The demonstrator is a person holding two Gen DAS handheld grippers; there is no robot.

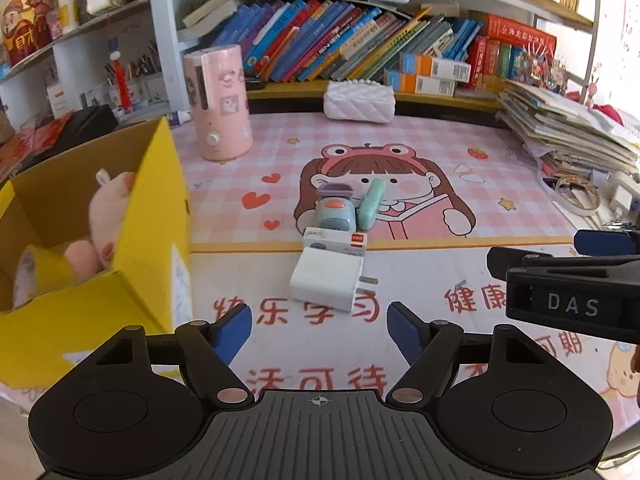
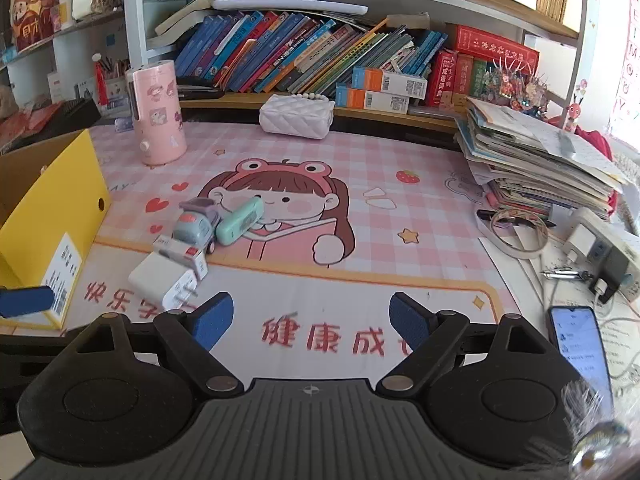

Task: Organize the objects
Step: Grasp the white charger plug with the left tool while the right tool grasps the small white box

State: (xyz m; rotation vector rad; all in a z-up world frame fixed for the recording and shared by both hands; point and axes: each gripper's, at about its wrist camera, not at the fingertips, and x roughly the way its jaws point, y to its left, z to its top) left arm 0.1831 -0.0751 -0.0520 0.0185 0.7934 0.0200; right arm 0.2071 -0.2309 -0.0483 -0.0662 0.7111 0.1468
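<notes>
Left claw at lower centre of its frame, blue pads apart and gripping nothing; right claw likewise spread and empty. Just above the left claw, mid-frame, a white charger lies on the counter, touching a small white box, toy truck and mint case. At left stands a yellow box holding a pink plush.

Far shelf: leaning books, two orange-and-blue boxes.
Far left: pink cylinder appliance.
Far centre: white quilted pouch.
Right: paper stack, phone nearer.
</notes>
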